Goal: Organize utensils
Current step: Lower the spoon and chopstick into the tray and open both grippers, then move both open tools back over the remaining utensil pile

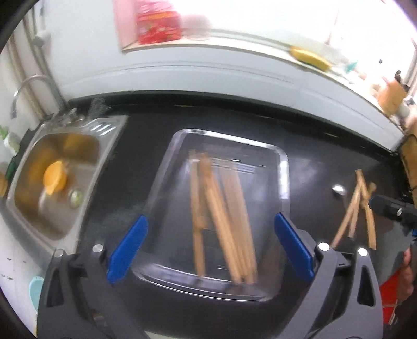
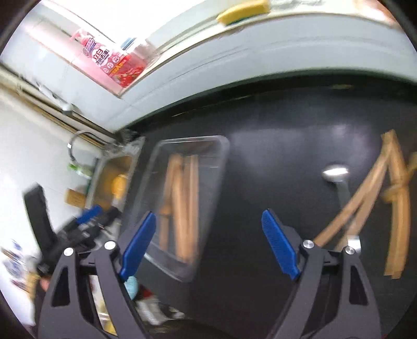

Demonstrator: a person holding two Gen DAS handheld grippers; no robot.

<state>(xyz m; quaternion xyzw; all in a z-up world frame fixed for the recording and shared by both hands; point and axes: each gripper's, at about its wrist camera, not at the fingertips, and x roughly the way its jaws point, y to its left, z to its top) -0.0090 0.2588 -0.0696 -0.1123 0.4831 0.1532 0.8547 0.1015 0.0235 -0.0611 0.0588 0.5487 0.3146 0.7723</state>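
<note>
Both grippers sit nearest the lens with fingers spread wide and nothing between them. Left gripper hangs over the near edge of the clear tray, its blue fingers straddling the tray's near corners.

Counter: dark, glossy, carries everything. Sink lies to the left of the tray, steel, with a yellow object in the basin.

Tray: a bundle of wooden chopsticks already lies inside, long axes running roughly away from the left camera, slightly fanned.

Loose chopsticks, the remaining task items: on the bare counter, well to the right of the tray, crossed over each other in an untidy fan. From the right gripper they lie ahead and to the right; long axes run mostly near-to-far, tilted. The right gripper is clearly the nearer one; the left is across the tray from them. Judgement: the next pick falls to the right gripper, which needs to swing right and turn its fingers across a stick's length.

Metal spoon: beside the loose chopsticks, bowl at the far end; handle looks partly under them, though blur makes this uncertain.

Writing: red and pink pack on the ledge bears Chinese characters, too smeared to read reliably. Yellow sponge is unmarked.
</note>
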